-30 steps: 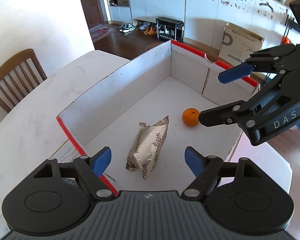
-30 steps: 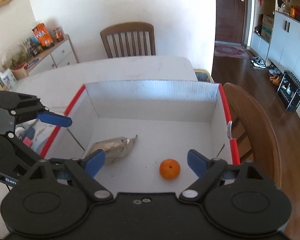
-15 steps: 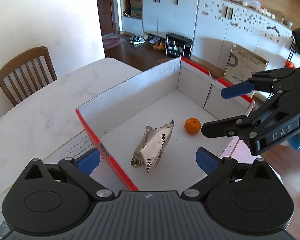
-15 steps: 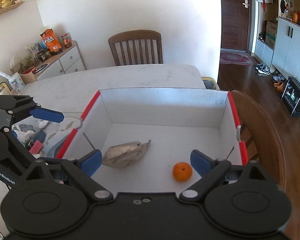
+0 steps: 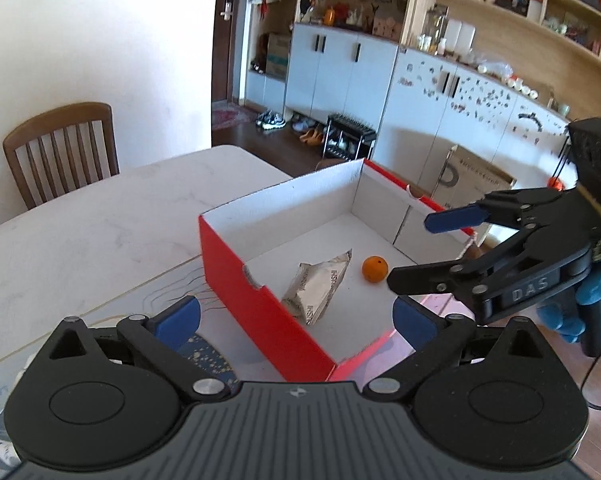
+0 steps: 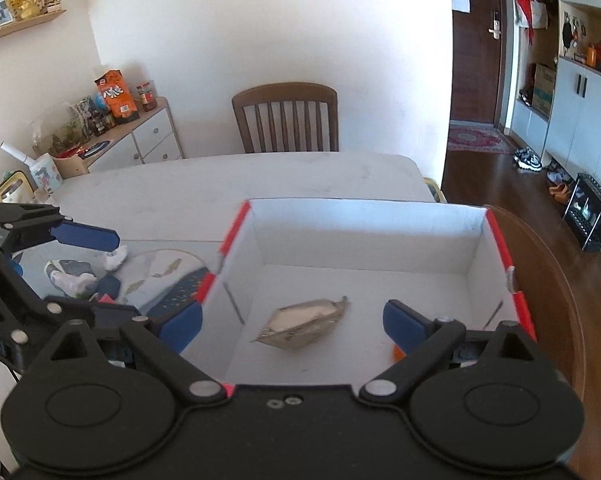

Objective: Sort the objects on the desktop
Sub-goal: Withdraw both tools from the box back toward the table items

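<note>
The box [image 5: 260, 312] sits on the counter [image 5: 100, 220] as the sorting bin, and two things already lie on its floor: a foil pouch [image 5: 320, 284] near the middle and an orange [image 5: 375, 269] just beside it, apart from it. Both tongs hang above the near rim with nothing between their pads. The left tongs [image 5: 296, 318] are spread wide; the right tongs [image 6: 292, 320] are spread too, likely freed for the next pick. More clutter waits on a mat [image 6: 160, 276] left of the box, probably the next source.
</note>
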